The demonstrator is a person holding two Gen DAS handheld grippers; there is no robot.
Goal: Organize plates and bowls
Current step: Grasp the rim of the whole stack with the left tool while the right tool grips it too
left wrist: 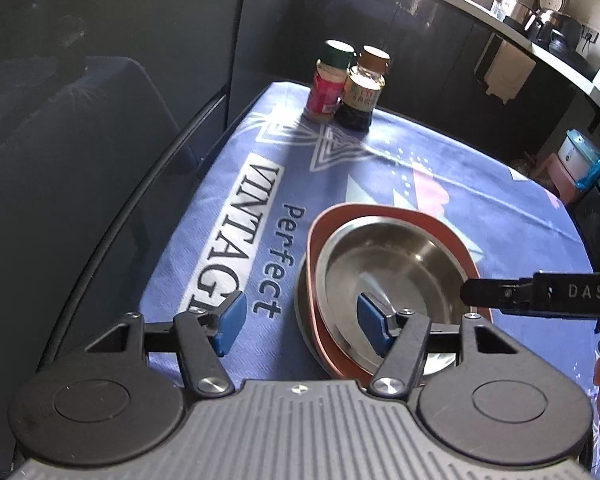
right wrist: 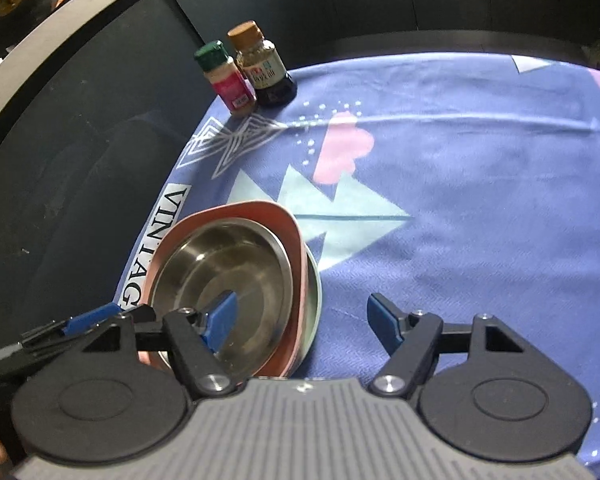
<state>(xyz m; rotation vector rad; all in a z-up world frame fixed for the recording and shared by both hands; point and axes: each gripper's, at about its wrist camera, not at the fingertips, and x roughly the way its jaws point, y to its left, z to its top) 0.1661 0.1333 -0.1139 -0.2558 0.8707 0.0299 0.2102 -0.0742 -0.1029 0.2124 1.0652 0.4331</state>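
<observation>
A steel bowl (left wrist: pixel 384 264) sits inside a pink plate (left wrist: pixel 404 212), which rests on a larger grey-green plate (left wrist: pixel 304 320); the stack stands on the blue tablecloth. My left gripper (left wrist: pixel 300 324) is open and empty, its right finger over the bowl, its left finger over the cloth. My right gripper (right wrist: pixel 304 322) is open and empty; its left finger is over the steel bowl (right wrist: pixel 228 276), its right finger over the cloth. The pink plate (right wrist: pixel 260 206) and the grey-green plate (right wrist: pixel 314 292) show there too. The right gripper also shows in the left wrist view (left wrist: pixel 540 294).
A green-capped spice jar (left wrist: pixel 326 80) and a brown-capped dark bottle (left wrist: pixel 362 88) stand at the table's far left corner, also in the right wrist view (right wrist: pixel 228 78) (right wrist: pixel 266 70). The blue tablecloth (right wrist: pixel 480 200) spreads to the right. A dark sofa (left wrist: pixel 60 160) lies left of the table.
</observation>
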